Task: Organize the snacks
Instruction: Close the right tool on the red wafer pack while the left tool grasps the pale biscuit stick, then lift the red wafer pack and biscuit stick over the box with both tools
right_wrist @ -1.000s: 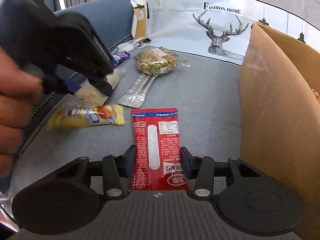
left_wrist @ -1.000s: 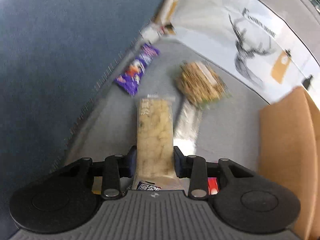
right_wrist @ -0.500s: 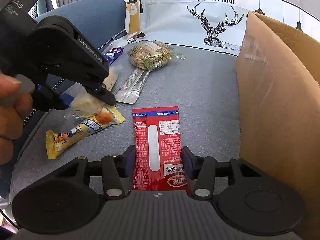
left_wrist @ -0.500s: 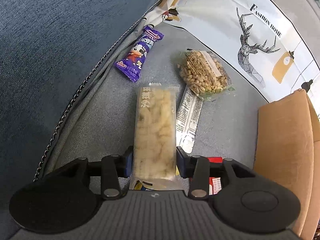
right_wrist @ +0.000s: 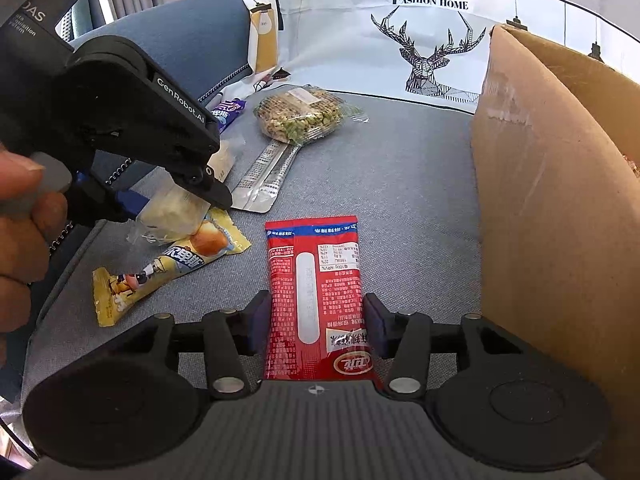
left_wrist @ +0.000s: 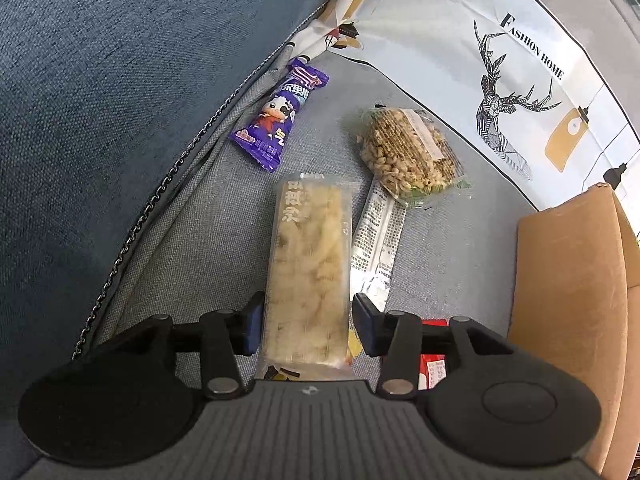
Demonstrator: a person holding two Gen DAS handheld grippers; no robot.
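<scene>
My left gripper (left_wrist: 307,320) is shut on a clear pack of pale yellow crisps (left_wrist: 307,264) and holds it above the grey sofa seat (left_wrist: 460,248). It shows from the side in the right wrist view (right_wrist: 192,196), with the pack (right_wrist: 172,216) in its jaws. My right gripper (right_wrist: 314,324) straddles a red snack packet (right_wrist: 320,292) that lies flat on the seat; the jaws stand right at its edges.
An open cardboard box (right_wrist: 552,208) stands at the right. On the seat lie a yellow packet (right_wrist: 160,272), a silver sachet (right_wrist: 264,176), a nut-bar pack (right_wrist: 300,116) and a purple packet (left_wrist: 280,116). A deer-print cushion (right_wrist: 420,40) is behind.
The left gripper has risen and tilted with the crisp pack, so the seat sits lower in its view. The right gripper has stayed around the red packet, edging slightly forward.
</scene>
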